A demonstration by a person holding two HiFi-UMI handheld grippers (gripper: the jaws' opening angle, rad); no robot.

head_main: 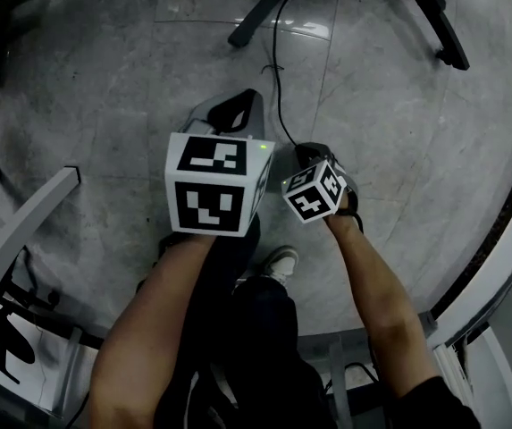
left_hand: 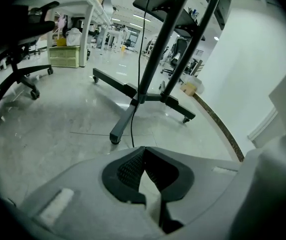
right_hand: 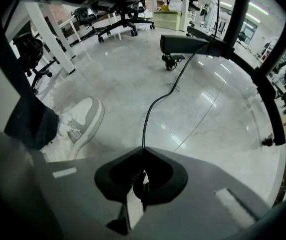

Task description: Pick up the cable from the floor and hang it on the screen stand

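Currently I have the right gripper (right_hand: pixel 143 152) clamped on the cable (right_hand: pixel 152 106), which trails across the floor (right_hand: pixel 113 84) to the screen stand (right_hand: pixel 190 43). Left gripper (left_hand: pixel 143 150): jaws together, nothing held. Pickup looks done; hanging on the stand is not yet done.

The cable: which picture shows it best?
The right gripper view. There the cable runs from the closed fingers of the right gripper across the floor to the stand base. The head view shows only a thin stretch. The left gripper view shows it hanging beside a stand pole.
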